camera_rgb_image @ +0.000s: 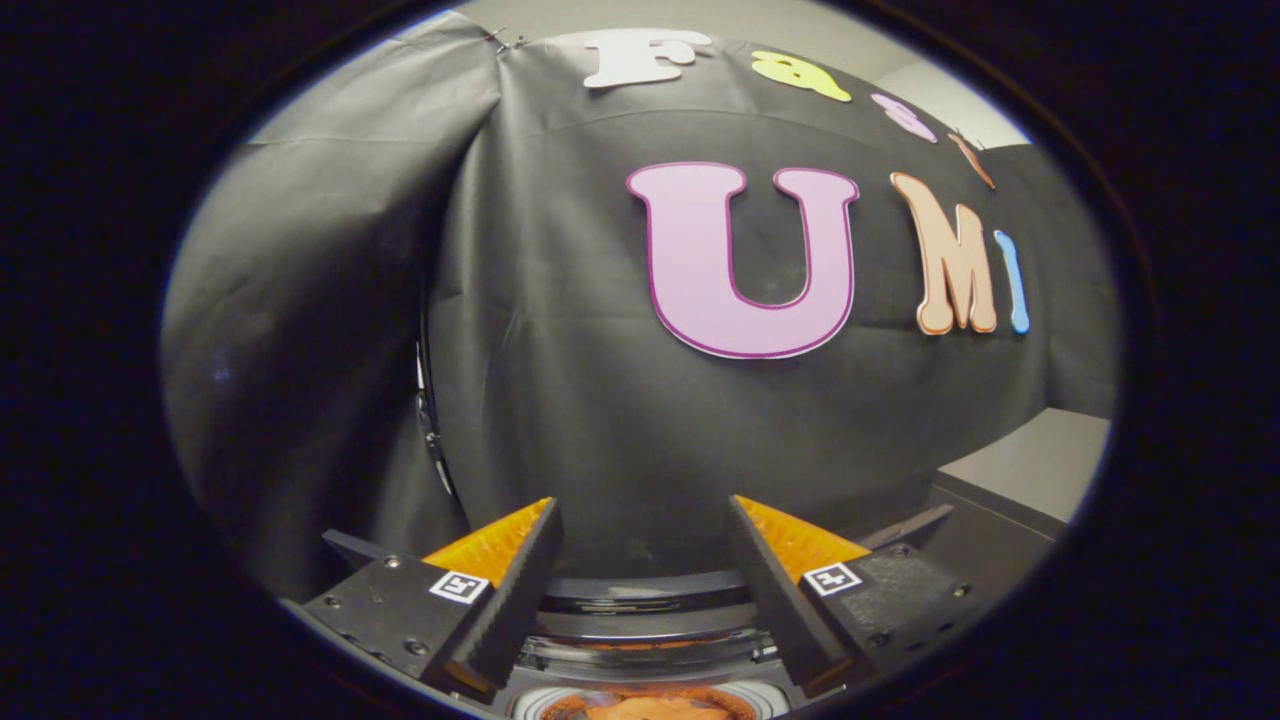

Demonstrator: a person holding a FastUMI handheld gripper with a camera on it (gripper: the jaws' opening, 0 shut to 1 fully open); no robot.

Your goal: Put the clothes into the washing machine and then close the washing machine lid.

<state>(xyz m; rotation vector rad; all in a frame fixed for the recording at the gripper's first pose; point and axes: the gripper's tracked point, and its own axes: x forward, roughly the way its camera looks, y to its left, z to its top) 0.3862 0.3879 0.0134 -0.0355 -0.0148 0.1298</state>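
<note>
The gripper (645,520) is held with its two fingers spread wide apart, nothing between them but open air. Each finger (520,590) is a wedge with a ribbed inner face, and each carries a small square marker tag on its flat mount.

Low between the fingers sits the washer (650,600), seen from above and close. Its raised lid (640,588) shows as a dark, curved, glossy band with a smooth rim, standing just ahead of the fingertips. Below that, at the very bottom between the finger bases, a pale round ring frames the drum opening, and inside it lies the clothes (650,708), a soft orange heap with folds; only its upper part can be seen. The clothes are inside the washer and the lid is not yet down.

Beyond the fingers hangs the wall (560,330), black matte cloth with creases and a loose fold to the left. A thin dark cable (428,410) runs down along that fold. To the right, past the right finger, a grey flat ledge (1040,465) with a straight dark edge juts out near the washer. Room is open above the lid, between fingers and wall.
</note>
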